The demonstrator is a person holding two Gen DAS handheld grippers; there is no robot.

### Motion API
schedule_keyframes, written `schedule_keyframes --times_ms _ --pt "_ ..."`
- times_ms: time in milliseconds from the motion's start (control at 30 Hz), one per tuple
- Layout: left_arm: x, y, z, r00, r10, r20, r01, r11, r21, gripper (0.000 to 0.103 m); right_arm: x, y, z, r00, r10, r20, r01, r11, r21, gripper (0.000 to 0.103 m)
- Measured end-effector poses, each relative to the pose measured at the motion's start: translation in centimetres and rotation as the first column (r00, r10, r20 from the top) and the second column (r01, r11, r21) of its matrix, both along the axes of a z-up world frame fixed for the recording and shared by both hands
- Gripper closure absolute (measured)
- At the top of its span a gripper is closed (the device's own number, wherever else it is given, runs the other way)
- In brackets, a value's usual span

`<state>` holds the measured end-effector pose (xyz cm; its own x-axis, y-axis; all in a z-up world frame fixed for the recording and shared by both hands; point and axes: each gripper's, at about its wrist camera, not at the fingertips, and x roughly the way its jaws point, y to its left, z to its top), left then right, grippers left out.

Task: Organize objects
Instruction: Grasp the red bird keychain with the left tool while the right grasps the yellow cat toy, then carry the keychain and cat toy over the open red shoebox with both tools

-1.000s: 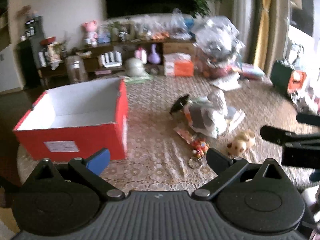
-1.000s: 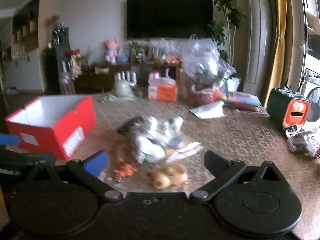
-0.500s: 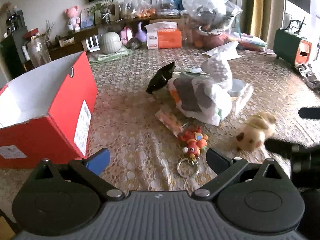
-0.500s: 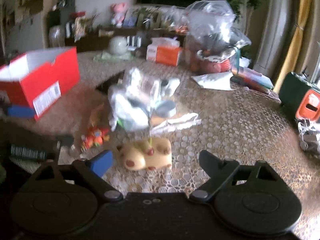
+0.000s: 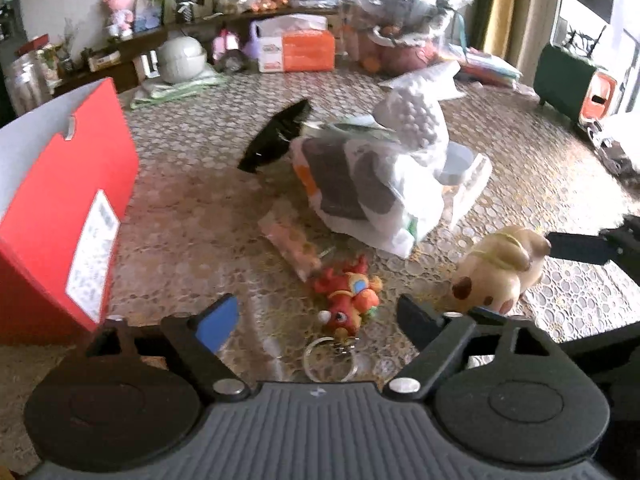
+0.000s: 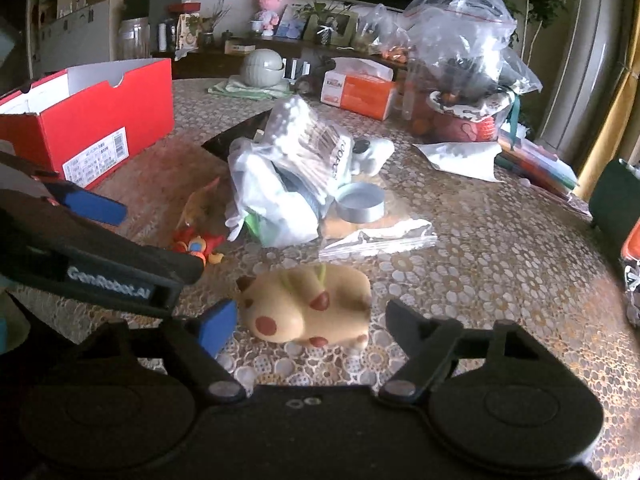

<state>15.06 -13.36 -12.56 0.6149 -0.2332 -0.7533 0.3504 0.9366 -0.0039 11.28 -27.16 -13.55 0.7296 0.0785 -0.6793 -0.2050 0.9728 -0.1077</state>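
Observation:
A red dragon keychain (image 5: 350,294) with a metal ring lies on the table just ahead of my open left gripper (image 5: 316,322), between its fingers. A cream spotted animal toy (image 6: 308,306) lies between the fingers of my open right gripper (image 6: 310,326); it also shows in the left wrist view (image 5: 494,270). The open red shoebox (image 5: 60,184) stands at the left, also in the right wrist view (image 6: 86,116). A white plastic bag of items (image 5: 376,180) sits mid-table.
A black pouch (image 5: 278,134), a snack packet (image 5: 290,242), a grey round tin (image 6: 358,202) and a clear zip bag (image 6: 376,238) lie around the white bag. An orange tissue box (image 6: 360,88) and big clear bags (image 6: 460,48) stand behind. A green-orange container (image 5: 572,80) stands far right.
Both grippers have come down and forward toward the table. The keychain now lies between my left fingers and the cream toy between my right fingers. Both stay open.

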Motion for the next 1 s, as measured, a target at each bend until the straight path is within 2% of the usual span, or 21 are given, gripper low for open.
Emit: schedule_keyframes --times_ms 133,267,400,600,767,1000 --pt "0.3 -0.8 -0.7 1.0 -0.014 -0.013 0.014 1.0 0.015 0.041 0.0 -0.2 -0.1 1.0 0.013 0.0 -0.013 1.0 0.014 0.029" --pt "0.2 -1.6 -0.8 0.999 -0.039 0.003 0.039 0.999 0.036 0.049 0.1 -0.2 -0.1 1.0 0.024 0.002 -0.024 1.0 0.021 0.031" --pt "0.1 -2.1 -0.7 0.998 -0.058 -0.001 0.058 0.998 0.029 0.069 0.0 -0.2 -0.1 1.0 0.027 0.003 -0.027 0.999 0.02 0.032" --pt "0.0 -2.2 -0.5 0.999 -0.047 0.004 0.047 0.998 0.044 0.069 -0.2 -0.4 0.4 1.0 0.025 -0.002 -0.025 0.999 0.031 0.035" --pt "-0.7 -1.5 0.6 0.999 -0.044 0.015 0.043 0.999 0.015 0.069 -0.8 -0.7 1.6 1.0 0.01 0.0 -0.01 0.999 0.047 0.036" --pt "-2.2 0.3 3.3 0.999 -0.026 0.028 0.027 0.999 -0.033 0.069 -2.1 0.0 4.9 0.999 0.023 0.027 -0.024 0.998 0.063 0.036"
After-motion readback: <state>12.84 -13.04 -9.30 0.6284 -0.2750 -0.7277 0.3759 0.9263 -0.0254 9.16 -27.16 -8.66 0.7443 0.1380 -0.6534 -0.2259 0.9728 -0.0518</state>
